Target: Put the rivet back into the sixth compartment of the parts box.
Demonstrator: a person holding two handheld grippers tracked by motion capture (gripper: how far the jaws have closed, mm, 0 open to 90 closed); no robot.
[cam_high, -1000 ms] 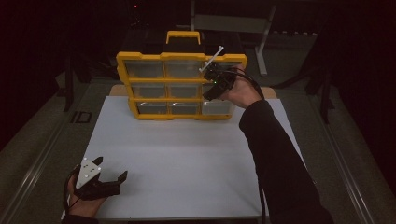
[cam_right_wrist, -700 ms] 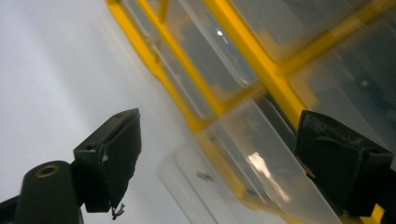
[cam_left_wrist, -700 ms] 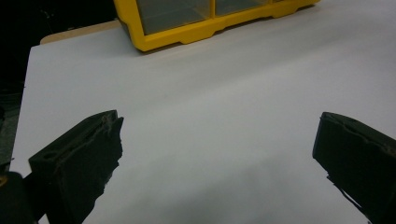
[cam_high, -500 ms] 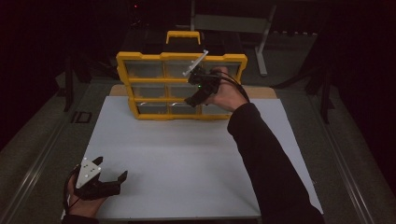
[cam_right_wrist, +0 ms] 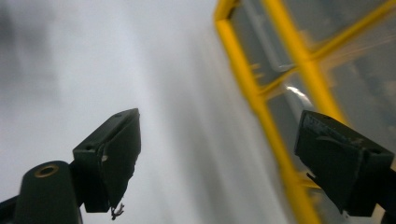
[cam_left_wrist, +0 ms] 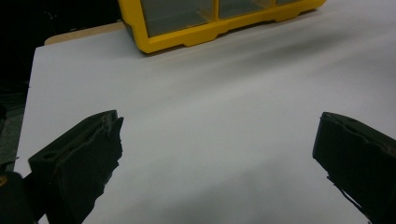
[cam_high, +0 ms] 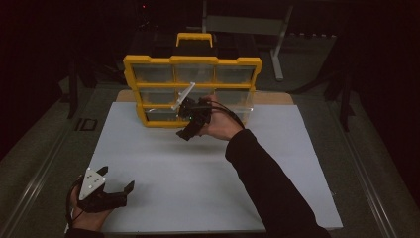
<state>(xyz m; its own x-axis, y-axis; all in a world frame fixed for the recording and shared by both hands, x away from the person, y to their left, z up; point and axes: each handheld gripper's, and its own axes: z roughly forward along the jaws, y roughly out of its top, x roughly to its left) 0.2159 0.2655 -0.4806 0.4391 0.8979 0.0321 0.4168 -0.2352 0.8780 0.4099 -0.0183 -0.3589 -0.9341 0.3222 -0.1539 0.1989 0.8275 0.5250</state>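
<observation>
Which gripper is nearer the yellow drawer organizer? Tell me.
Right. The right gripper hangs just in front of the yellow drawer organizer, jaws open; the left gripper rests far back at the table's near-left corner.

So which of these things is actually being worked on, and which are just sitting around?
In use:
- yellow drawer organizer, at the table's far edge
- right gripper, open, just in front of its bottom row

Just there:
- left gripper, open, resting near the front corner
- white table
- metal stand behind
</observation>
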